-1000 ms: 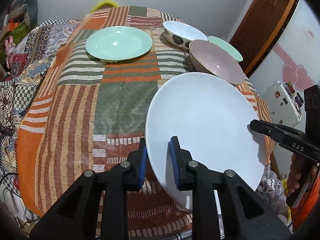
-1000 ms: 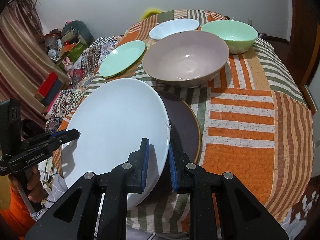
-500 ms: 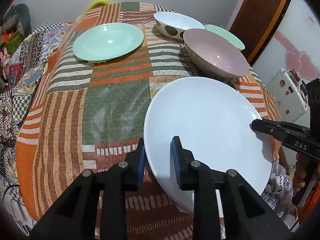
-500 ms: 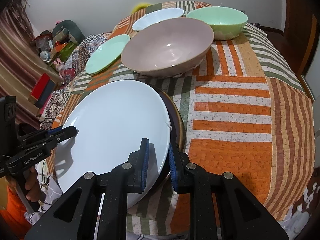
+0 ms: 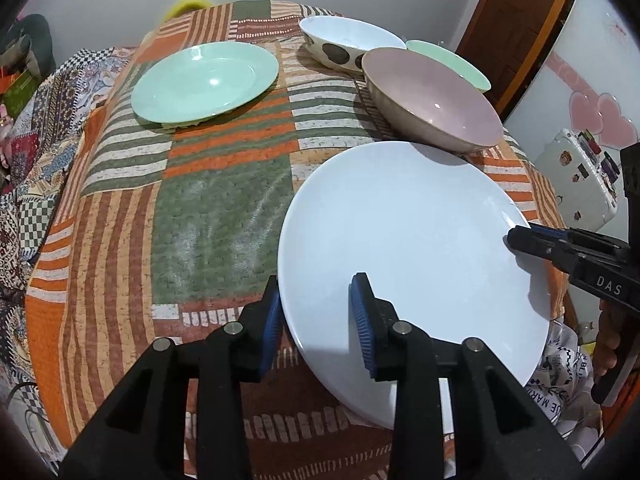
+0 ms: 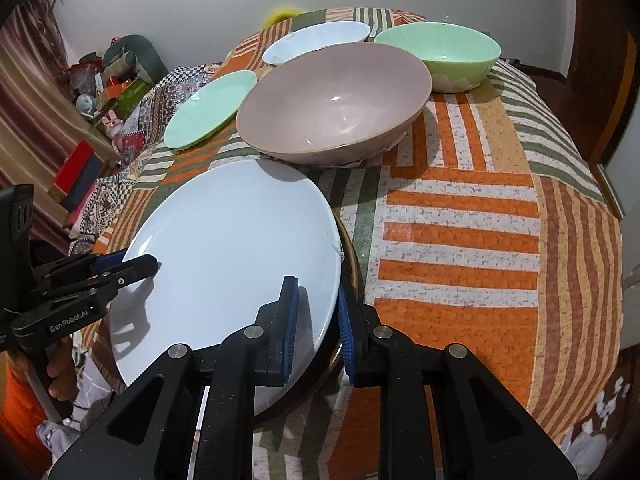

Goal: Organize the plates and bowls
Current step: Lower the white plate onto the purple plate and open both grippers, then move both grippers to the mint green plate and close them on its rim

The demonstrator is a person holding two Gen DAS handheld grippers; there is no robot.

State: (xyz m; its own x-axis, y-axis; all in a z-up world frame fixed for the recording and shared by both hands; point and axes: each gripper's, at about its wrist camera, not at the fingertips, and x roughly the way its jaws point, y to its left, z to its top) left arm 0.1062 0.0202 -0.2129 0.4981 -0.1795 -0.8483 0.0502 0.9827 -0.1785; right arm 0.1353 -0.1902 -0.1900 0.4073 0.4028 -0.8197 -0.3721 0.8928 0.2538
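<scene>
A large white plate is held at the near table edge by both grippers, just above a dark plate that lies under it. My left gripper is shut on the plate's left rim; it also shows in the right wrist view. My right gripper is shut on the right rim; it also shows in the left wrist view. Beyond stand a pink bowl, a green bowl, a white spotted bowl and a green plate.
The table is covered by a striped orange, green and white cloth. A patterned blanket and clutter lie off the left side. A wooden door and a white fridge stand to the right.
Both grippers have carried the white plate lower, towards the dark plate and closer to the pink bowl. Both grips are unchanged.
</scene>
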